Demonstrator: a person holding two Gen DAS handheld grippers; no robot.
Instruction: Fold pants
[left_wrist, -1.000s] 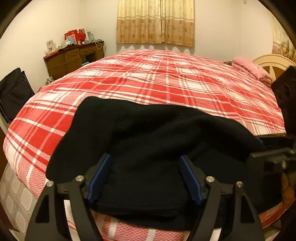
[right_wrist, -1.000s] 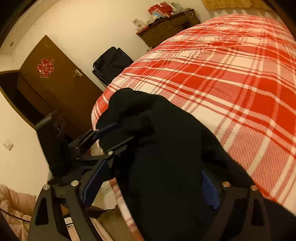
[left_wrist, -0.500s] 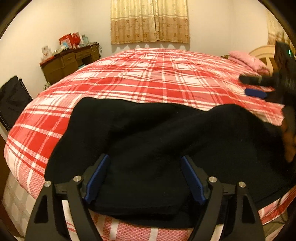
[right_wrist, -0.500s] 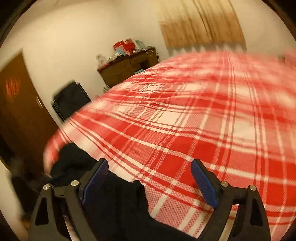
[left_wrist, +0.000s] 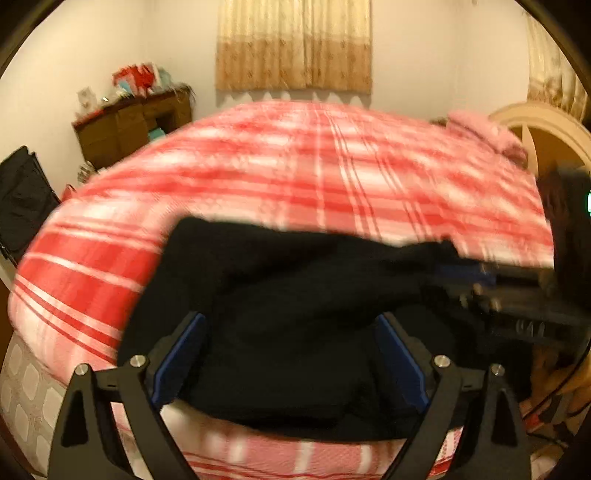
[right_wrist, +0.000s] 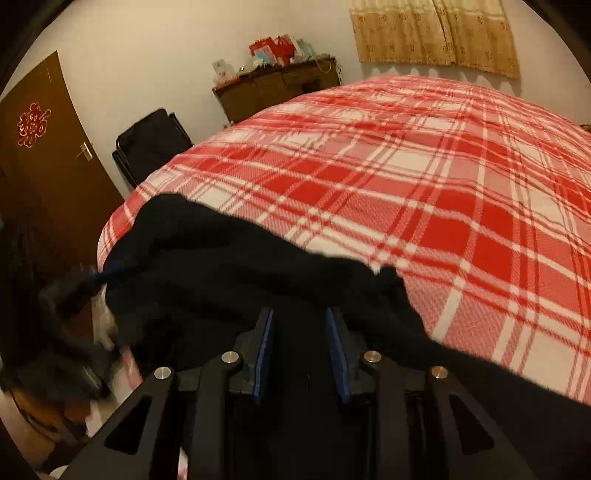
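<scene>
Black pants (left_wrist: 295, 277) lie bunched at the near edge of a red plaid bed (left_wrist: 295, 166). My left gripper (left_wrist: 290, 325) hovers over their near part. Its jaws are opening, with the blue pads wide apart and cloth lying loosely between them. In the right wrist view the pants (right_wrist: 221, 266) stretch away to the left. My right gripper (right_wrist: 298, 317) is closing, and its narrow blue pads pinch a fold of the black cloth. The right gripper (left_wrist: 480, 275) also shows in the left wrist view, at the pants' right end. The left gripper (right_wrist: 96, 277) is a blur in the right wrist view.
A brown dresser (right_wrist: 277, 85) with clutter stands against the far wall beside a black folding chair (right_wrist: 151, 144). A brown door (right_wrist: 48, 147) is at the left. Curtains (left_wrist: 293, 44) hang behind the bed. A pink blanket (left_wrist: 484, 133) and a cream headboard (left_wrist: 535, 125) are at the right.
My right gripper swung back from over the bedspread down onto the pants, and its jaws went from wide to narrow around a fold. The left jaws spread a little wider.
</scene>
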